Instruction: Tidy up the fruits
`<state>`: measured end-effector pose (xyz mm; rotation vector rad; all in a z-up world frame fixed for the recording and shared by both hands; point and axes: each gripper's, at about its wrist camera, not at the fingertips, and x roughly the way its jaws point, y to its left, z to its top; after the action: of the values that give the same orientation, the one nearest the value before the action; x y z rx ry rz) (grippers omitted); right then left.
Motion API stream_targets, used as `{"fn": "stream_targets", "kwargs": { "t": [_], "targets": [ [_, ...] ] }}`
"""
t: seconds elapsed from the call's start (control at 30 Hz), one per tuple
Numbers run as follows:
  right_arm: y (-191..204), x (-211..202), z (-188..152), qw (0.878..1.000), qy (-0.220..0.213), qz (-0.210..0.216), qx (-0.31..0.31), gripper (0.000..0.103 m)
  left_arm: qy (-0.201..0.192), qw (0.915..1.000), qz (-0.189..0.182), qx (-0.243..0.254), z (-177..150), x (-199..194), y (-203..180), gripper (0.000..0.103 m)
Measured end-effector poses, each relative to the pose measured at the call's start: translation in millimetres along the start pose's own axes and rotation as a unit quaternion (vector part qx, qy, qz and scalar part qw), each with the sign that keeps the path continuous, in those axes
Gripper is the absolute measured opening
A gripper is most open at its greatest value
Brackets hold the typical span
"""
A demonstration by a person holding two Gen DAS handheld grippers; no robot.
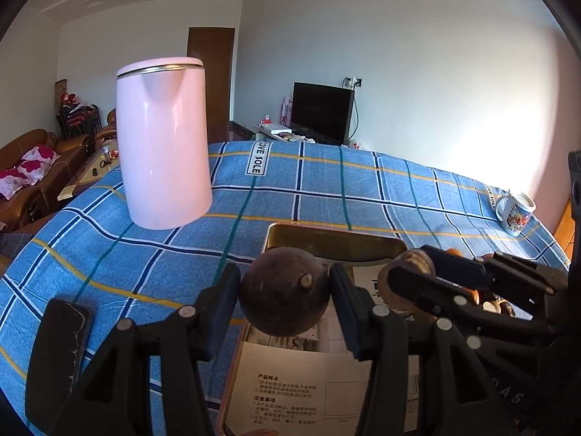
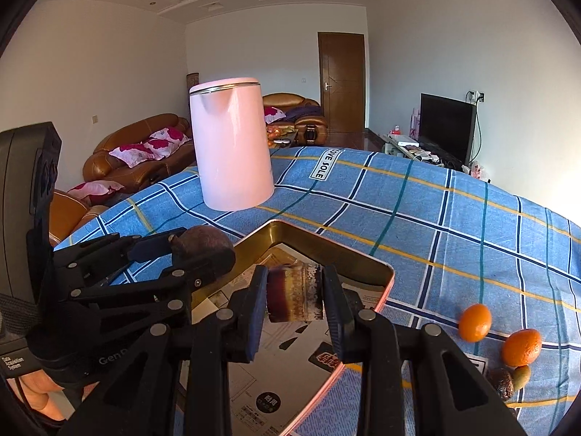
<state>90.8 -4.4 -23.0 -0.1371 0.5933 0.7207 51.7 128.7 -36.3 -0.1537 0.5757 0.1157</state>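
My left gripper is shut on a round dark brown fruit and holds it above a gold metal tin lined with printed paper. My right gripper is shut on a brown, mottled fruit piece above the same tin. The right gripper also shows in the left wrist view, and the left gripper in the right wrist view. Two orange citrus fruits and small dark and green fruits lie on the cloth to the right of the tin.
A pink kettle stands on the blue checked tablecloth behind the tin. A printed mug stands at the far right. A black phone lies at the near left. Sofas and a TV are beyond the table.
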Motion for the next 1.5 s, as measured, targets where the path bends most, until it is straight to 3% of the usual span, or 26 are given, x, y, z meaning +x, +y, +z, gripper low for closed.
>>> {"fn": "stream_targets", "kwargs": {
  "t": [0.87, 0.93, 1.0, 1.07, 1.27, 1.37, 1.5],
  "targets": [
    [-7.8, 27.2, -20.4, 0.998, 0.056, -0.021, 0.000, 0.033, 0.033, 0.9993, 0.010, 0.010, -5.2, 26.4, -5.5, 0.054],
    [-9.9, 26.2, -21.1, 0.998, 0.053, -0.018, 0.003, 0.041, 0.025, 0.9996, 0.014, 0.009, -4.4, 24.0, -5.8, 0.056],
    [-9.2, 21.4, -20.3, 0.999, 0.045, -0.016, 0.002, 0.058, 0.016, 0.9998, 0.014, 0.006, -2.6, 18.5, -5.8, 0.067],
    [-8.0, 13.9, -20.5, 0.999, 0.033, -0.017, 0.003, 0.069, 0.006, 0.9998, 0.019, 0.005, -1.4, 11.5, -6.2, 0.072],
    [-29.1, -32.5, -41.0, 0.999, 0.006, -0.035, 0.007, 0.070, -0.022, 0.9996, 0.016, 0.006, -4.1, -11.7, -14.2, 0.079],
    [-60.5, -62.3, -60.0, 0.997, -0.004, -0.070, 0.028, 0.071, -0.033, 0.9993, 0.006, 0.018, -8.0, -19.8, -31.7, 0.085],
    [-110.0, -90.6, -83.5, 0.989, 0.002, -0.127, 0.077, 0.074, -0.035, 0.9982, -0.020, 0.045, -13.5, -24.4, -67.6, 0.085]
  ]
}}
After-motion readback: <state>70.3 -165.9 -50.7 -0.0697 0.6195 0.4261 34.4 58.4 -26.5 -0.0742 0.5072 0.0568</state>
